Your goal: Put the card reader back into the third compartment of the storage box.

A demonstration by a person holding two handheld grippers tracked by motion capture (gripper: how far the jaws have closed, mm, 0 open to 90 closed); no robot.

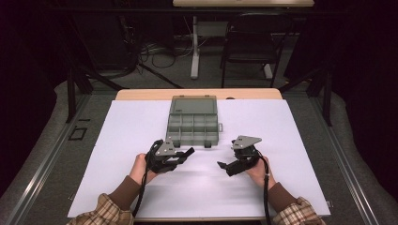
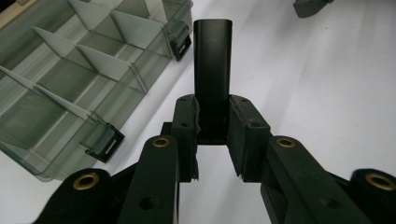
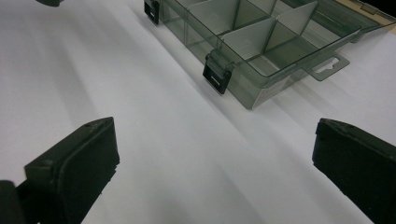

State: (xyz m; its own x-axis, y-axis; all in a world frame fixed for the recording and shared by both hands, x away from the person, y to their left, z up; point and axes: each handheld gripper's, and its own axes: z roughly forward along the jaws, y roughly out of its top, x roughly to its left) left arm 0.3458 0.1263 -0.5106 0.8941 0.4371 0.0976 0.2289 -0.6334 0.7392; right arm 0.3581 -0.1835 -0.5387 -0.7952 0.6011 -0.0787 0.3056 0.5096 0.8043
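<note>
Organizer box [image 2: 70,84] was clear smoky glossy plastic; held black block [image 2: 212,60] smooth satin plastic; sheet [image 1: 131,140] matt white paper.

A laboratory-type recording room. Indicators: a work table [image 1: 141,95] covered with a plain white sheet [image 1: 141,140], dark curtains [image 1: 361,56] on both sides, loose floor cables [image 1: 159,54], a folding chair [image 1: 251,42] and a second desk [image 1: 195,42] behind.
</note>
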